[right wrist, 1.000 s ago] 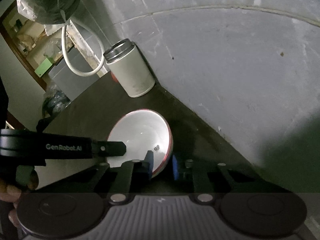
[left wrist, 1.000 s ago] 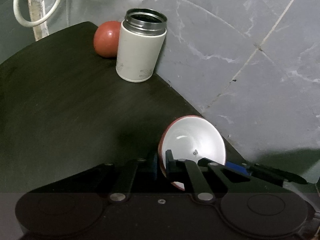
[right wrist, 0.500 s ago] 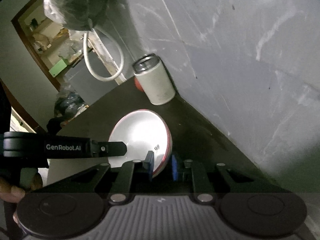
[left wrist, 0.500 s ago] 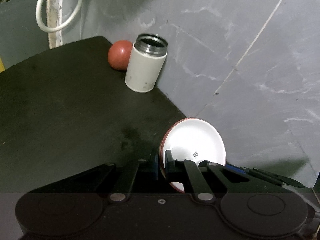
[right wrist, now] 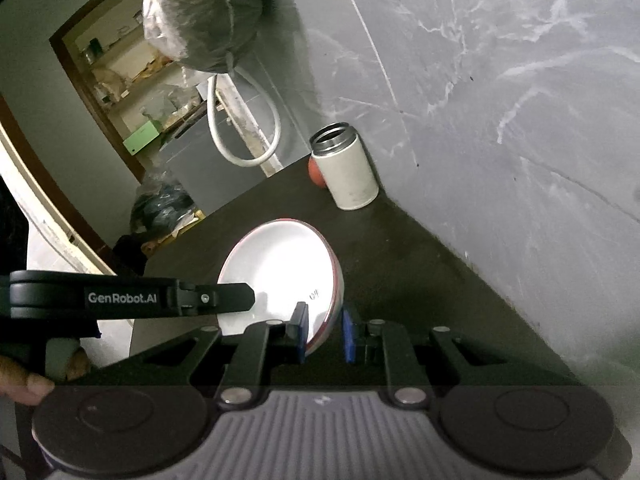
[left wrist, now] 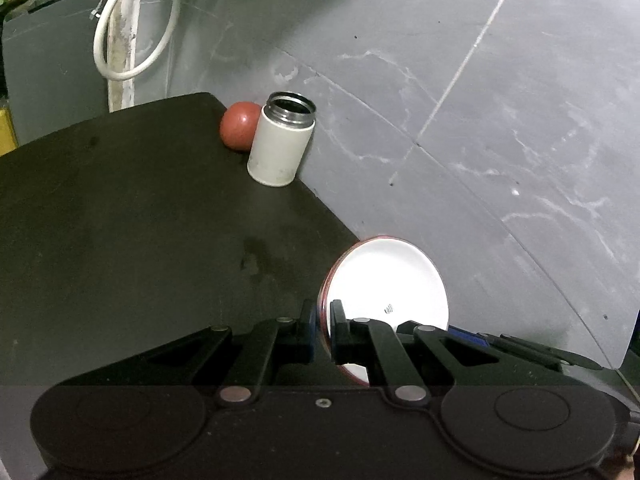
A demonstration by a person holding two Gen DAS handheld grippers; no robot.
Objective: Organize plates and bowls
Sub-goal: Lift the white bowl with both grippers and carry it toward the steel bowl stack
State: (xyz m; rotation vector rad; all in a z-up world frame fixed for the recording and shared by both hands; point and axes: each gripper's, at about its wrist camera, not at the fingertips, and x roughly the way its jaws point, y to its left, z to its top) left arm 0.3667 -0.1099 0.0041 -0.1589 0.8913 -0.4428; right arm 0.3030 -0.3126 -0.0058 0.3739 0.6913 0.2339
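Your left hand-held gripper (left wrist: 321,330) pinches the red-rimmed white round bowl (left wrist: 386,280) lower centre, tilted above the dark counter (left wrist: 120,240); your right hand-held gripper (right wrist: 324,330) straddles its rim, contact unclear.

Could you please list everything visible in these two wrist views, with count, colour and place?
bowl: one, white inside, red outside, tilted between both grippers.
canister: one, cream with open metal rim, upright by the wall.
red ball-like object: one, behind the canister.
table: one, dark.
hose: one, white, looped on the wall.
plastic bag: one, clear, hanging.
left gripper: black, clamped on the rim.
right gripper: blue pads straddle the rim, gap at right pad.
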